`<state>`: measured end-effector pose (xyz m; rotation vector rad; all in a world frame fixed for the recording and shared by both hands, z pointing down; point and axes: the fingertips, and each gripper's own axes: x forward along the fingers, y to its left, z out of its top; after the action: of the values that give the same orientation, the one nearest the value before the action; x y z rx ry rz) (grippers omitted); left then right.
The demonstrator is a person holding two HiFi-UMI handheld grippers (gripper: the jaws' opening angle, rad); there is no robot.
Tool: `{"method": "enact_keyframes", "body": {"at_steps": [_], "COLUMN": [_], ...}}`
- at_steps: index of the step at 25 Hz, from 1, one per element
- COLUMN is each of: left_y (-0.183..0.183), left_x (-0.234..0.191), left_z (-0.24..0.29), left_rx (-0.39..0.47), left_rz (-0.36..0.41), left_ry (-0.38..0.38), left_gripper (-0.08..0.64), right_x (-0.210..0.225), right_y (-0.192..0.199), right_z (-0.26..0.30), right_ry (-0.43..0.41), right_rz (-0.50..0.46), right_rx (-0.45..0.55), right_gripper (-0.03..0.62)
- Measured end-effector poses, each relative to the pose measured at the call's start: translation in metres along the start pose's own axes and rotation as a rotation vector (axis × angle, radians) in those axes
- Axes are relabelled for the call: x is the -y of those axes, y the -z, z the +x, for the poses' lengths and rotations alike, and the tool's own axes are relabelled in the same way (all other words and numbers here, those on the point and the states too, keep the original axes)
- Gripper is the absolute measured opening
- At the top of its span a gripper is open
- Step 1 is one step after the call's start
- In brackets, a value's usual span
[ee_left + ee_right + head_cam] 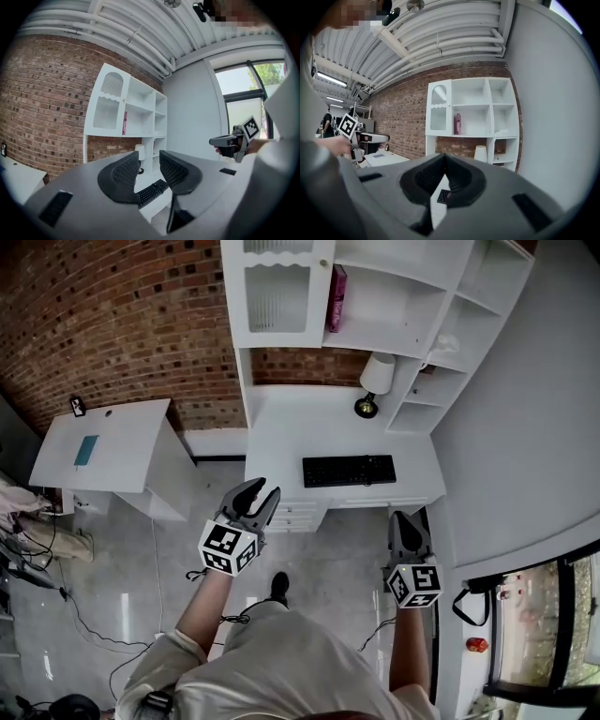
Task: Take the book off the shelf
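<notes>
Left gripper is holding its jaws apart, empty; right gripper is holding its jaws together. Pink book is standing on the shelf.

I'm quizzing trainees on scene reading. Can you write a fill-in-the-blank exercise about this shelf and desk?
1. The pink book stands upright on the white ___.
2. The keyboard on the desk is ___.
3. The left gripper is ___, nothing between its jaws.
4. Behind the desk is a ___ wall.
Missing: shelf; black; open; brick.

Head view overhead, gripper views level, shelf common to all
</notes>
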<state>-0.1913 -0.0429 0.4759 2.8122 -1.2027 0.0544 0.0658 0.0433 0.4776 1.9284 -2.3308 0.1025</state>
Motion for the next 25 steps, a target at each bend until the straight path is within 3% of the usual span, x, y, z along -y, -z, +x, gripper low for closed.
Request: {"method": "enact_keyframes", "body": {"at_steps": [13,25], "left_y": [-0.013,-0.011], "left_x": [-0.074,-0.112], "left_z": [0.087,0.122], "left_rx": [-0.011,-0.034], "left_rz": [0.006,-0.007], "left_ry": [0.055,0.064], "left_gripper": [0.132,0.133], "right_x": [0.021,0.026], "right_y": [-0.016,-0.017], "right_z": [0.098,0.152], "right_ry": [0.063,0.073], "right_rz": [0.000,0.015], "right_rx": [-0.013,-0.020], "right_gripper": [0.003,0.003]}}
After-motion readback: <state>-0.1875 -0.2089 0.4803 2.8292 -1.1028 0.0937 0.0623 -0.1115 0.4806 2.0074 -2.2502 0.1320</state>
